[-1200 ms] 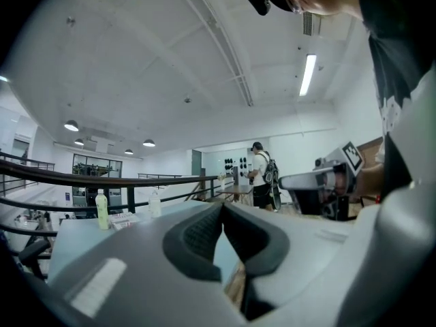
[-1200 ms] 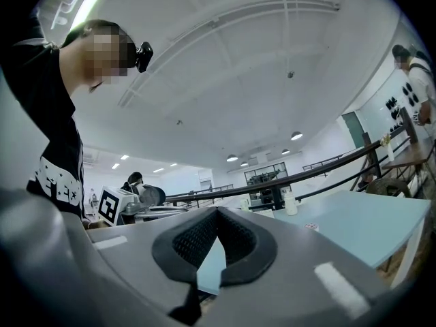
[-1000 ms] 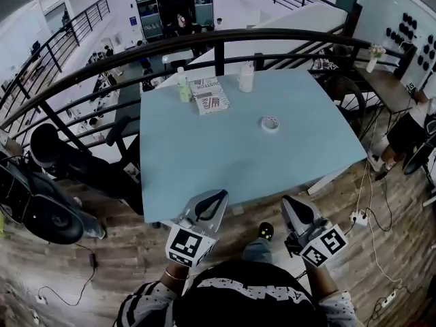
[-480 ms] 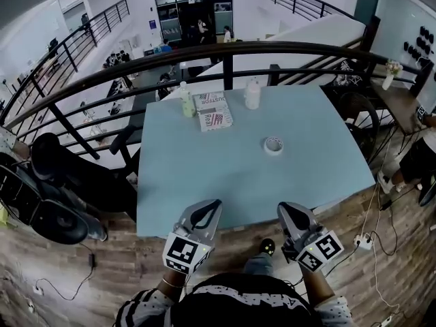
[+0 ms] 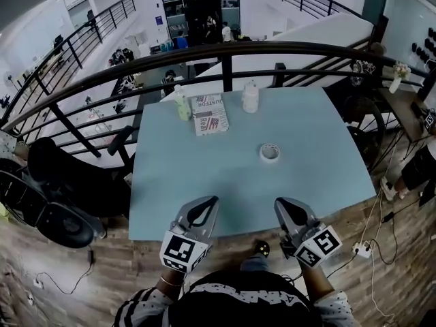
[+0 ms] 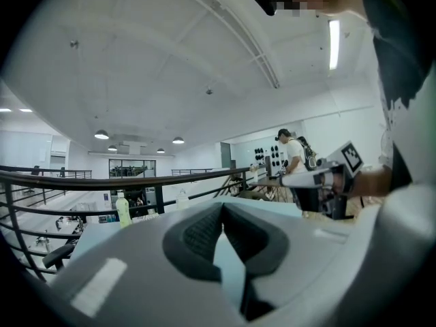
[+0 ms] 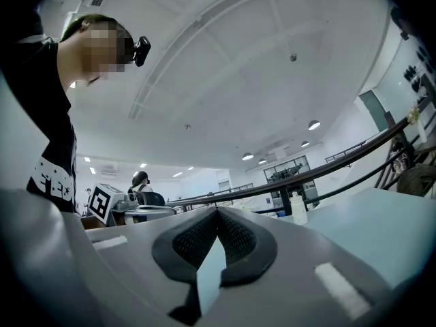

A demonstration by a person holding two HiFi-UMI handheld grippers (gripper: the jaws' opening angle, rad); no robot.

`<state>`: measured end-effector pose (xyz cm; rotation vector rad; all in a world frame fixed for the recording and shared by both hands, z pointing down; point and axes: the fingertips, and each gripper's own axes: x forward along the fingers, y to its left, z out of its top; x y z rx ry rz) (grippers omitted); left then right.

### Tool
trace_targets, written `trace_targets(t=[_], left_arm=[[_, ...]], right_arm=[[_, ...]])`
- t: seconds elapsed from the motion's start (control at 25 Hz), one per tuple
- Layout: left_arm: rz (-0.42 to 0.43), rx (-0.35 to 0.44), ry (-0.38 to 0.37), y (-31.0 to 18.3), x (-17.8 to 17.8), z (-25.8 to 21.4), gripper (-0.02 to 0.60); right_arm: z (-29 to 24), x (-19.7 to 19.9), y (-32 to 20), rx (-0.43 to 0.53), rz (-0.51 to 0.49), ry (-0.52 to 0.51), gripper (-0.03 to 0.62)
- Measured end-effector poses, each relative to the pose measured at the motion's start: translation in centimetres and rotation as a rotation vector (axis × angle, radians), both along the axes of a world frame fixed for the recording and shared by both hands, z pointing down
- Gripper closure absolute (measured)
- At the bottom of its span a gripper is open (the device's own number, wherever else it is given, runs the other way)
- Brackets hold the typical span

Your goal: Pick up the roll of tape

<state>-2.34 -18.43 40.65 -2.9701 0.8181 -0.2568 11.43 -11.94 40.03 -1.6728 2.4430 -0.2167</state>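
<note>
The roll of tape, a white ring, lies flat on the light blue table, right of centre. My left gripper and right gripper hover side by side over the table's near edge, both pointing at the far side. The tape is ahead of the right gripper, well apart from it. Both are shut with nothing held: the left gripper and the right gripper each show tips that meet. The tape does not show in either gripper view.
At the table's far edge stand a green bottle, a printed booklet and a white bottle. A black railing curves behind the table. Black chairs stand to the left. Another person stands at the far right.
The table has come nearer in the head view. Both grippers, which hung short of the near edge, now reach over it, closer to the tape. Their jaws stayed shut.
</note>
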Motion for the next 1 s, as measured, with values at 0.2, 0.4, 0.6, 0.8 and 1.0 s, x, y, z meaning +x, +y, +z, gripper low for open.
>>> trace_targets(t=[0.2, 0.4, 0.6, 0.8, 1.0], left_arm=[[-0.04, 0.004, -0.004, -1.1, 2.1, -0.4, 0.581], [-0.078, 0.012, -0.017, -2.1, 5.2, -0.6, 0.581], [-0.104, 0.017, -0.021, -3.2, 7.2, -0.7, 0.581], [-0.131, 0.025, -0.028, -3.7, 9.6, -0.5, 0.581], [-0.157, 0.027, -0.025, -4.4, 12.2, -0.2, 0.581]], right_arm=[[0.0, 2.4, -1.9, -0.001, -0.04, -0.002, 0.592], [-0.1, 5.9, -3.4, 0.002, -0.073, 0.001, 0.591], [0.3, 7.9, -5.0, -0.001, -0.103, -0.004, 0.591], [0.7, 10.5, -6.1, -0.003, -0.132, -0.001, 0.592], [1.3, 13.1, -7.2, -0.006, -0.159, 0.018, 0.591]])
